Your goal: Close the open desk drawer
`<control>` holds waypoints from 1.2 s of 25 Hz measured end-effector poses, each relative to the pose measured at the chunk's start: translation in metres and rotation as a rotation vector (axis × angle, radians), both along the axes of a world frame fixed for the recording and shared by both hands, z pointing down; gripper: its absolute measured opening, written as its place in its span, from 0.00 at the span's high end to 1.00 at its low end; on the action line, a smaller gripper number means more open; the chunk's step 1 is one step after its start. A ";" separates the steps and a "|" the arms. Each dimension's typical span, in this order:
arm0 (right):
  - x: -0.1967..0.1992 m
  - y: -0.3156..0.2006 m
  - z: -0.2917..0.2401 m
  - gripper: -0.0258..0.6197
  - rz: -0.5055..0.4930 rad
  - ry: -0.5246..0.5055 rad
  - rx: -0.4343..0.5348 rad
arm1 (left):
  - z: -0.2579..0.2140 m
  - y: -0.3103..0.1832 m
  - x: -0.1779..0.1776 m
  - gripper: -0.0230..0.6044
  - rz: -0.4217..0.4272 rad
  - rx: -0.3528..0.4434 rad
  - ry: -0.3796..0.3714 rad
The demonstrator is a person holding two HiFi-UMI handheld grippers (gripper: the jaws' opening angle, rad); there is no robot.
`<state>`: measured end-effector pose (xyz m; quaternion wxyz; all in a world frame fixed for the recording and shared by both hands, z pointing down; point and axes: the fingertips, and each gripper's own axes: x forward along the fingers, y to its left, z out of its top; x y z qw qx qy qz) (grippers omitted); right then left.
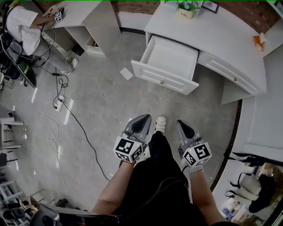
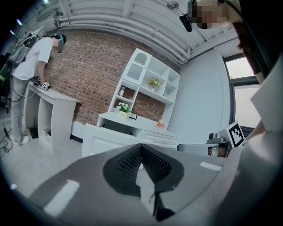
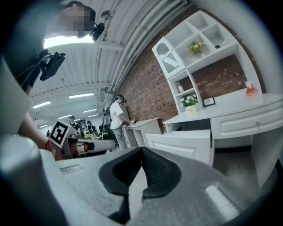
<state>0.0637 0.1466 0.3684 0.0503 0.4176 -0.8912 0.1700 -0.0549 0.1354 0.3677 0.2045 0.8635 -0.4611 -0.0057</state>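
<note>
The open drawer [image 1: 170,57] sits at my 12 to 1 o'clock, pulled far out from under the white tabletop [image 1: 212,33]. Its inside looks bare, so I expect nothing in there to block the travel. Its front panel [image 1: 146,72] faces me, with a small knob [image 1: 162,81] near the middle. At 2 o'clock the neighbouring drawer [image 1: 230,73] sits flush. A potted plant [image 1: 185,9] stands at the back of the tabletop at 12 o'clock, and a small orange object [image 1: 258,41] lies near 2 o'clock.

Both tools hang low beside my legs, well apart from the drawer. The left tool [image 1: 142,119] has its jaws pressed together with nothing between them, and the right tool [image 1: 181,124] is the same.

My main worry is pushing off-centre. A closed tip on one end of the panel could twist the drawer on its runners and jam it partway. The smooth panel gives a narrow tip little hold, so it could skate off sideways or glance off the knob. Two tips spread either side of the knob look safer to me. Too hard a shove could slam the drawer and shake the plant.

I must also step forward first. A scrap of paper [image 1: 126,73] lies on the floor [image 1: 101,110] at 11 o'clock, just beside the drawer's left corner. A black cable [image 1: 79,128] trails across at 9 to 10 o'clock. Either could catch a foot while I am watching the drawer.
</note>
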 end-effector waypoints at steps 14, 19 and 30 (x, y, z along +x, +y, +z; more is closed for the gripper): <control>-0.026 -0.107 0.061 0.96 -0.084 0.036 -0.029 | 0.063 -0.104 0.015 0.96 0.029 -0.038 -0.014; -0.031 -0.130 0.092 0.96 -0.072 0.046 -0.035 | 0.095 -0.127 0.018 0.96 0.040 -0.026 -0.034; -0.038 -0.182 0.146 0.96 0.046 0.063 0.023 | 0.152 -0.171 0.016 0.96 0.000 0.000 -0.054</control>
